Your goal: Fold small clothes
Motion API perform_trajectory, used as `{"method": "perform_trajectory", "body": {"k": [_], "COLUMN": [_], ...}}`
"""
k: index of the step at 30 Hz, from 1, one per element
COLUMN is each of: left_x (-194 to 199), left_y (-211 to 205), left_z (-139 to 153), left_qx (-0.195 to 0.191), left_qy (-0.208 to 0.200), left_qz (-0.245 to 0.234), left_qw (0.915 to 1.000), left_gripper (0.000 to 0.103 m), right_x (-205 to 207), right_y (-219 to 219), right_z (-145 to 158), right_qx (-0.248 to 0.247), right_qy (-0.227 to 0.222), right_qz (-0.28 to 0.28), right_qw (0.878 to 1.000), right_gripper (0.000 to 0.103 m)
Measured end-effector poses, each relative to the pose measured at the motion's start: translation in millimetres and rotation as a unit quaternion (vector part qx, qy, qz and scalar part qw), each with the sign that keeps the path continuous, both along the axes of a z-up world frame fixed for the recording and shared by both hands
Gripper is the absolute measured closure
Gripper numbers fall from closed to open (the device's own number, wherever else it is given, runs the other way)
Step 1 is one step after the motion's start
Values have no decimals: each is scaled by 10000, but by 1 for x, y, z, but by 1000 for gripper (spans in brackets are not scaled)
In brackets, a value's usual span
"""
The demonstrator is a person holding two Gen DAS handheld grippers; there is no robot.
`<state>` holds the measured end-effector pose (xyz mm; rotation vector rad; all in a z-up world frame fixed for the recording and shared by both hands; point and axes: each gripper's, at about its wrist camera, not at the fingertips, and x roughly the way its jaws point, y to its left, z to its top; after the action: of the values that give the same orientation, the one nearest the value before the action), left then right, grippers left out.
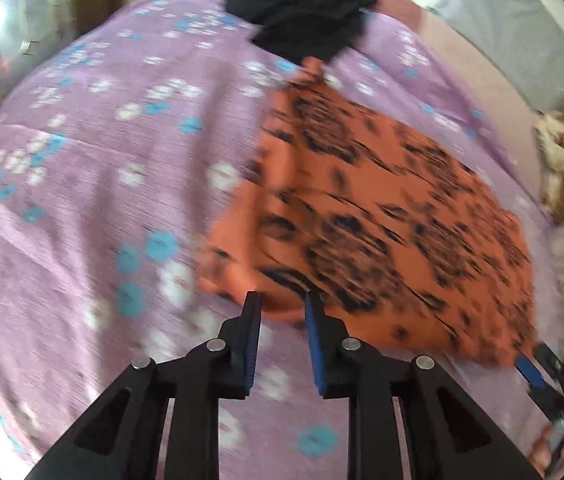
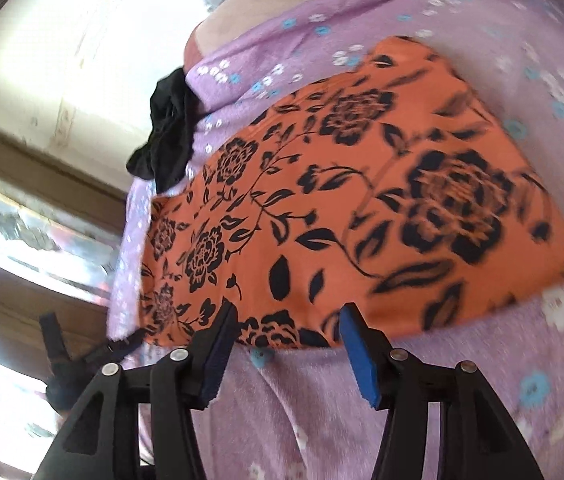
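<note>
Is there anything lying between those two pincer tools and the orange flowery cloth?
Nothing visible. The left tool and right tool both sit right at the near edge of the orange cloth, with only purple bedsheet beneath. The black garment lies beyond it.

Orange garment: black rose-and-leaf print. Bedsheet: lilac ground, small white and light-blue flowers. Crumpled cloth at the sheet's far edge: plain black. Gripper fingers: black, with blue pads.
</note>
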<state>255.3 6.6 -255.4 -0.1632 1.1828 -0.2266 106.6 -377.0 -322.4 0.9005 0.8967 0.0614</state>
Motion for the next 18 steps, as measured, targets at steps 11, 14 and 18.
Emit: {"method": "perform_trajectory", "body": {"k": [11, 14, 18], "left_x": [2, 15, 23], "left_y": [-14, -5, -1], "left_z": [-22, -28, -30], "left_qx": [-426, -724, -1114], "left_qy": [451, 379, 229], "left_qz": [479, 845, 1209], "left_qw": [9969, 9931, 9861], "left_gripper": [26, 23, 16], "right_x": [-36, -33, -21], "right_y": [-63, -68, -69], "right_z": [-30, -43, -56], "right_qx": [1020, 1335, 1524], "right_qy": [527, 705, 708], "right_qz": [-1151, -1352, -1566], "right_qw": [9867, 9792, 9733], "right_gripper": [40, 40, 33]}}
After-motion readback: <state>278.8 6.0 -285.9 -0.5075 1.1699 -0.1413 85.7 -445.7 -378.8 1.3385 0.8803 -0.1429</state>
